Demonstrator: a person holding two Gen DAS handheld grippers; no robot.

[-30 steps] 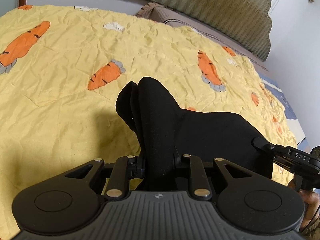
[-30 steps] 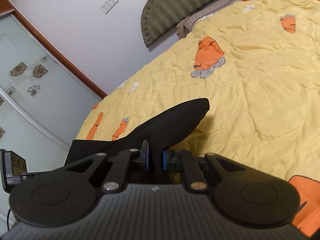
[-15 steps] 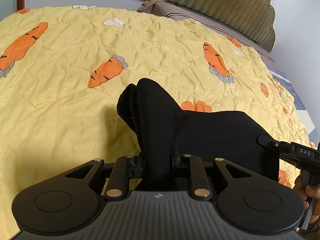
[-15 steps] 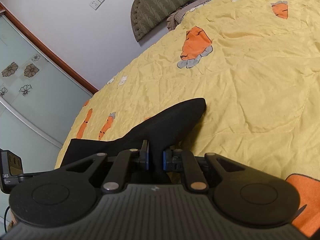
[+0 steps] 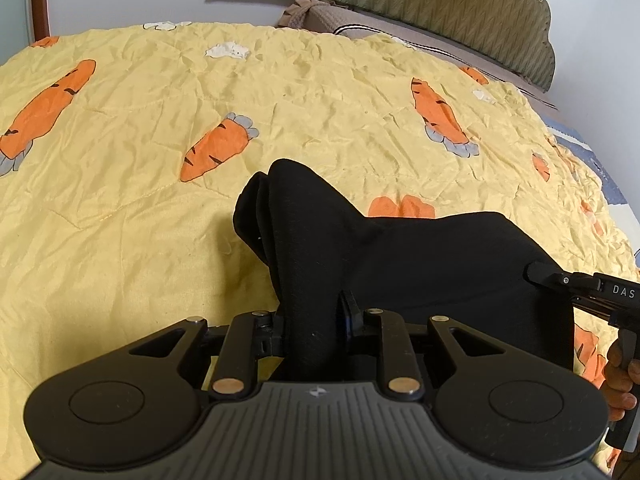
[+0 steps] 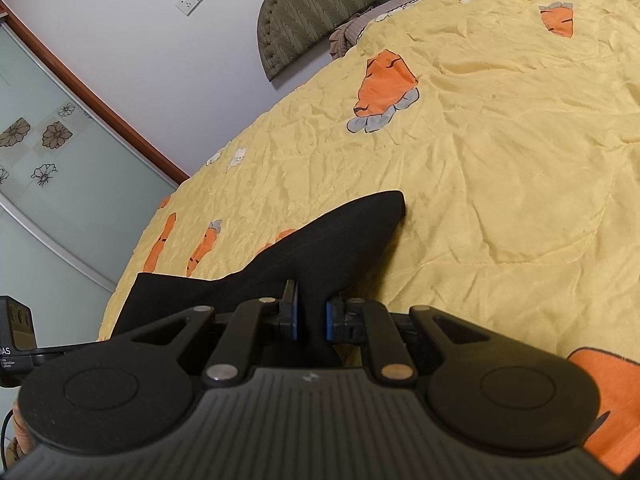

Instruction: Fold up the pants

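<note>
Black pants (image 5: pixel 420 256) hang between my two grippers above a yellow bedspread (image 5: pixel 120 216) printed with carrots. My left gripper (image 5: pixel 313 320) is shut on a thick bunch of the black cloth, which sticks up past the jaws in several layers. My right gripper (image 6: pixel 311 314) is shut on another edge of the pants (image 6: pixel 320 240), whose corner points forward over the bed. The cloth spans from one gripper to the other. The right gripper's body shows at the right edge of the left wrist view (image 5: pixel 592 292).
A green quilted headboard (image 5: pixel 440 4) and a brown pillow (image 5: pixel 316 16) stand at the far end of the bed. A glass sliding door with a wooden frame (image 6: pixel 44 152) is at the left. The bed's right edge (image 5: pixel 612 184) drops toward the floor.
Both grippers have moved with the pants held in them, shifting over the bedspread toward the headboard. The cloth between them looks more spread out. Both grips are unchanged.
</note>
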